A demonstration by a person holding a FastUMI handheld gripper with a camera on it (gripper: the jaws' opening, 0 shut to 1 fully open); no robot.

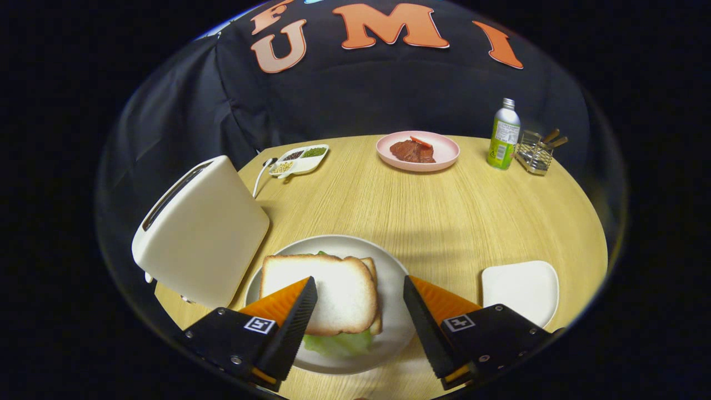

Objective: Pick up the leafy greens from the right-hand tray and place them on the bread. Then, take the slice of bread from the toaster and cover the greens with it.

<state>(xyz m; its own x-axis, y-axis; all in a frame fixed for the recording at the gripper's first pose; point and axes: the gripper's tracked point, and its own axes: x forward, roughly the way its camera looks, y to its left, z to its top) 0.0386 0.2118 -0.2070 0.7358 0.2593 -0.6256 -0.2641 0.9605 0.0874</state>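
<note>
A round grey plate [397,311] lies just ahead of my fingers. On it a white bread slice [328,289] lies flat over leafy greens [340,344], whose green edge sticks out under the slice's near side. A second slice's crust [371,268] shows beneath on the right. My gripper [360,286] stands open above the plate, its fingers apart on either side of the top slice, touching nothing. The cream toaster [203,233] stands left of the plate, its slot dark. A small white square tray [519,290] sits right of the plate.
At the back of the round wooden table [433,216] are a pink plate of red meat [417,150], a divided white dish of beans [299,160], a green bottle [504,135] and a wire rack [534,151]. A white cord [260,176] runs behind the toaster.
</note>
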